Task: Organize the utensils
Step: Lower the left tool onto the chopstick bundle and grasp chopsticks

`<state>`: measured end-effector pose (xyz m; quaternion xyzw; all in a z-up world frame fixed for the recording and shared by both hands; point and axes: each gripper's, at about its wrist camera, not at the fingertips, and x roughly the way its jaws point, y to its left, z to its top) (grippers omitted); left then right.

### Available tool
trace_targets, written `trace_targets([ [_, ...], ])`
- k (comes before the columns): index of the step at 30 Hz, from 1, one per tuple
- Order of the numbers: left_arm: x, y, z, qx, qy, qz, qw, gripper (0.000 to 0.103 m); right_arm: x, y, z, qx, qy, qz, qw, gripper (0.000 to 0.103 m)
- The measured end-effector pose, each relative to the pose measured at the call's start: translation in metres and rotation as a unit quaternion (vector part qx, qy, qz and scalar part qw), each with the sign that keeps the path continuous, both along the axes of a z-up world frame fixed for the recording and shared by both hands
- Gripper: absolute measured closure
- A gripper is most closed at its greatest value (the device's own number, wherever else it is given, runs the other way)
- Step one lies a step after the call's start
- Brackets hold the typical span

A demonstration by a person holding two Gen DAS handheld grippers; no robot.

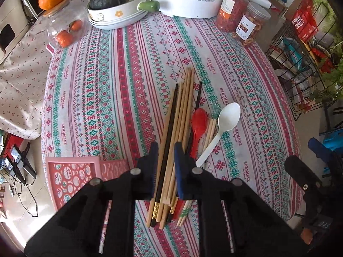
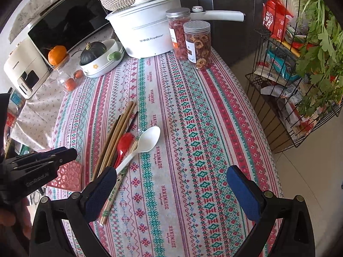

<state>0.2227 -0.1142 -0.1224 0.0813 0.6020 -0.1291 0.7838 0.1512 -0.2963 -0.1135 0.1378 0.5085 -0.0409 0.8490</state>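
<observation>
left gripper (image 1: 165, 160) jaws straddle chopsticks (image 1: 175, 132), nearly clamped, to gather the bundle | pink basket (image 1: 70, 175) beside for drop-off; right gripper (image 2: 171, 184) wide apart, idle

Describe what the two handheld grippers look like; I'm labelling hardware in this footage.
Both match: matte black plastic linkage arms with round silver pivot pins, ending in fingers faced with dark blue textured pads. The left gripper bears pale lettering on its side in the right wrist view. The right gripper looks identical. No cables or sleeves show.
</observation>
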Motion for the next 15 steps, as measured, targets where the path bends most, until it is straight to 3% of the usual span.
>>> trace_targets([
  [15,0.027,-0.016,-0.052,0.045,0.044,0.009,0.998,0.096,0.008,-0.007,-0.005,0.013,0.007,0.0,1.0,0.0],
])
